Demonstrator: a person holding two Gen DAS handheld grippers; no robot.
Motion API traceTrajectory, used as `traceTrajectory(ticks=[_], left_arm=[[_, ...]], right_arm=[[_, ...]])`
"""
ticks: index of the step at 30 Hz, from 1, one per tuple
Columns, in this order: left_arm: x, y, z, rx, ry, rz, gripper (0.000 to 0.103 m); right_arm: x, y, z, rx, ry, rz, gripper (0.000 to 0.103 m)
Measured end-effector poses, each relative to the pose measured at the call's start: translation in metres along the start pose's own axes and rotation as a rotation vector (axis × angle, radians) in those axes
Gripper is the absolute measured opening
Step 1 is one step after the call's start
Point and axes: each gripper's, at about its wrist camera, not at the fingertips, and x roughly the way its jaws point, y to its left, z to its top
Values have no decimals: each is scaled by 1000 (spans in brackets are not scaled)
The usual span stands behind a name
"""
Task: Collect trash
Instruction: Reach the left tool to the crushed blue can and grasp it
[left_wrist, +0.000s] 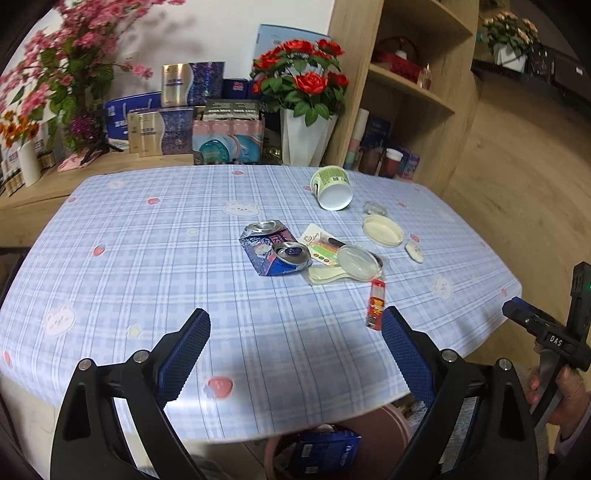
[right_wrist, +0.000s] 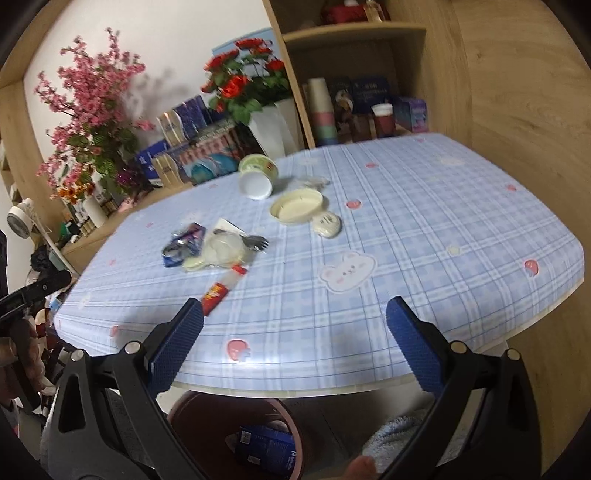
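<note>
Trash lies on the blue plaid table (left_wrist: 147, 266): a crushed blue can (left_wrist: 275, 251), a tipped green-and-white paper cup (left_wrist: 332, 188), a cream lid (left_wrist: 382, 230), a clear round lid (left_wrist: 357, 263) on a card, and a red wrapper (left_wrist: 376, 309). My left gripper (left_wrist: 295, 332) is open and empty above the near table edge. My right gripper (right_wrist: 295, 325) is open and empty, the red wrapper (right_wrist: 218, 291) by its left finger. The can (right_wrist: 184, 245), cup (right_wrist: 256, 177) and cream lid (right_wrist: 297, 205) lie beyond. A brown bin (right_wrist: 221, 406) below the table holds a blue box (right_wrist: 267, 448).
Flower vases (left_wrist: 306, 140), boxes (left_wrist: 177, 129) and a wooden shelf unit (left_wrist: 406, 92) stand behind the table. A small round white lid (right_wrist: 327, 223) lies by the cream lid. The bin (left_wrist: 384, 424) shows under the near edge in the left wrist view.
</note>
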Motion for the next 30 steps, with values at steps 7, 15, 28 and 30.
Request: traceTrajectory(ticks=[7, 15, 28, 30], left_arm=[[68, 0, 23, 117, 56, -26, 86], [141, 3, 39, 240, 127, -50, 74], [208, -4, 49, 331, 248, -72, 70], [208, 1, 51, 295, 246, -84, 59]], right_arm=[[35, -3, 10, -8, 36, -24, 98], [64, 2, 24, -34, 47, -15, 98], [88, -10, 28, -9, 104, -15, 98], [90, -11, 27, -12, 110, -16, 98]])
